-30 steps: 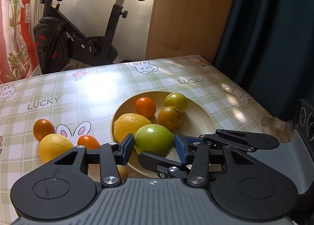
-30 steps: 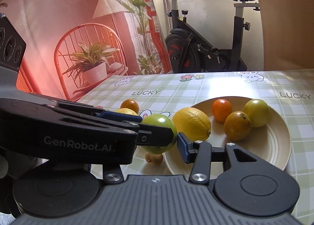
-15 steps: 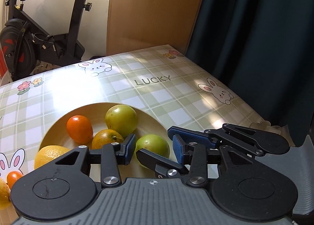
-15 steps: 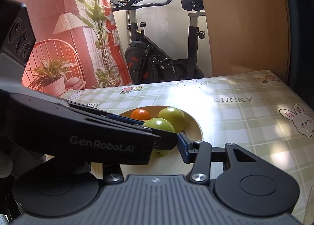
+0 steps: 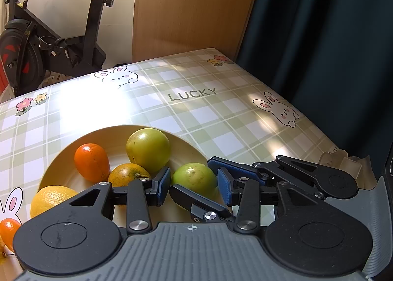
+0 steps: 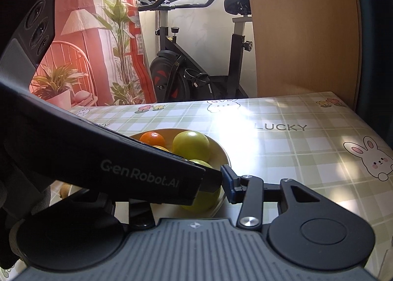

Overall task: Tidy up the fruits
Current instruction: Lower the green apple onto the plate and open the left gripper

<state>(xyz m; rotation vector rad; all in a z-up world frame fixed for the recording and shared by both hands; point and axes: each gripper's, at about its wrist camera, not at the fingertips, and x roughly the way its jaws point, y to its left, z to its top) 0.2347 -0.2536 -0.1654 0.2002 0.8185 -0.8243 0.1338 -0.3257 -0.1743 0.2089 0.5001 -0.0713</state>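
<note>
A green fruit (image 5: 194, 175) sits at the right side of the cream plate (image 5: 110, 133), with both grippers around it. The blue pads of my left gripper (image 5: 194, 184) touch its left and right sides while the jaws are opening. My right gripper (image 6: 206, 182) is shut on the same fruit (image 6: 203, 200); one of its fingers (image 5: 196, 202) crosses in front and the other reaches behind. The left gripper's housing hides the right gripper's left finger in the right wrist view. The plate also holds a yellow-green fruit (image 5: 148, 149), an orange (image 5: 91, 162), a greenish orange (image 5: 127, 176) and a lemon (image 5: 49, 197).
A small orange (image 5: 8, 229) lies on the checked tablecloth (image 5: 196, 109) left of the plate. A clear plastic piece (image 5: 343, 163) sits at the table's right edge. Beyond the table stand an exercise bike (image 5: 49, 43), a wooden panel (image 5: 191, 6) and a dark curtain (image 5: 331, 35).
Both grippers moved right and down with the green fruit, from the plate's front left near the lemon to its right side. The loose fruits on the cloth slid out of view to the left.
</note>
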